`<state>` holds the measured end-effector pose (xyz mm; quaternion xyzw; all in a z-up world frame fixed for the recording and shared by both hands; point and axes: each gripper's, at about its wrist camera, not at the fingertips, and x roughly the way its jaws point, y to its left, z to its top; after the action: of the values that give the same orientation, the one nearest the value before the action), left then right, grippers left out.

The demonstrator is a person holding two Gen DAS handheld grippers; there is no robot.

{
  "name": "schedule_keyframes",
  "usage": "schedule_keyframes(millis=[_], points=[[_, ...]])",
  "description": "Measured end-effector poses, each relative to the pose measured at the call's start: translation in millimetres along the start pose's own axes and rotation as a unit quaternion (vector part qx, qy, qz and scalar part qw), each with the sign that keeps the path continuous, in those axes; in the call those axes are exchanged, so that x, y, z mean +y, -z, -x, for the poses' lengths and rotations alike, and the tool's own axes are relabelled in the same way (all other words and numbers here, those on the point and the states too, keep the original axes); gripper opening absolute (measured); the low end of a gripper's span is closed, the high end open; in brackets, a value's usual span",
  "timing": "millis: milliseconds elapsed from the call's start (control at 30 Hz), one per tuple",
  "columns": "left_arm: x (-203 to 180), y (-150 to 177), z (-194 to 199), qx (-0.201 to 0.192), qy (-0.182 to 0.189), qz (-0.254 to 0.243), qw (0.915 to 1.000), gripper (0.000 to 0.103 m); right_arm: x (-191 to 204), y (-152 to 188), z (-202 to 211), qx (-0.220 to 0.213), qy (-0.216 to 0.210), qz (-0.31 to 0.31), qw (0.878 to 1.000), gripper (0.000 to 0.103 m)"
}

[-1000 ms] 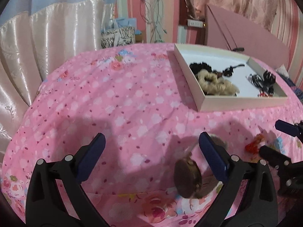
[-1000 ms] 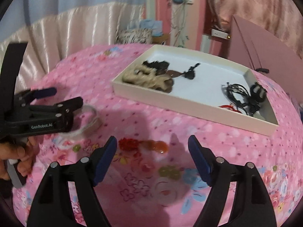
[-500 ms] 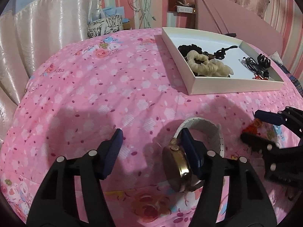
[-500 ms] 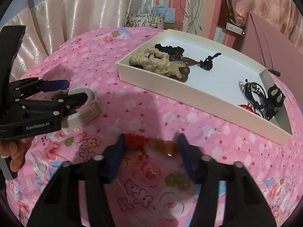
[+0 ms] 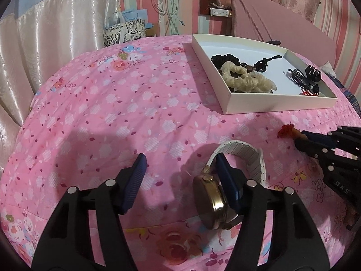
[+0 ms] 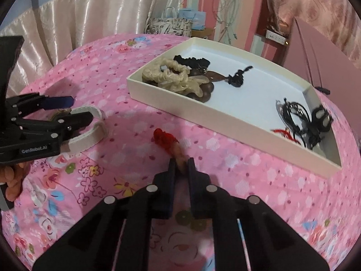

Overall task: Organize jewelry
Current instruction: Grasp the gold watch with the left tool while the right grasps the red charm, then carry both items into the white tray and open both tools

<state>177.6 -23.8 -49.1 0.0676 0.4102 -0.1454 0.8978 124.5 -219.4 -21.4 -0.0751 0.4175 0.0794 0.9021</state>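
The right gripper is closing its jaws on the pale end of a red tasselled ornament, whose red knot is lying on the pink floral bedspread just ahead of the fingertips. The left gripper is standing with its jaws apart, its right finger sitting inside the loop of a watch with a gold case and a white strap, the case pressing against that finger's inner face while the other finger is touching nothing. Beyond both, a white tray is holding a cream scrunchie, dark hair ties and black clips
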Motion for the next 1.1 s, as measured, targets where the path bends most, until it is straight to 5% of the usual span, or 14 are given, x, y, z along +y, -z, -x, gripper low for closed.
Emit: schedule_keyframes(millis=[667, 800, 1100], points=[[-8.7, 2.4, -4.6, 0.013, -0.006, -0.026, 0.9996, 0.053, -13.7, -1.5, -4.7, -0.002, -0.039, -0.015, 0.999, 0.011], [-12.1, 2.9, -1.5, 0.003, 0.006, -0.036, 0.9993, 0.019, -16.6, 0.6, -2.5, -0.008, -0.038, -0.026, 0.999, 0.01], [-6.5, -4.4, 10.8, -0.029, 0.021, -0.021, 0.9991, 0.01, -36.4, -4.4, 37.5, -0.082, -0.056, -0.066, 0.993, 0.009]])
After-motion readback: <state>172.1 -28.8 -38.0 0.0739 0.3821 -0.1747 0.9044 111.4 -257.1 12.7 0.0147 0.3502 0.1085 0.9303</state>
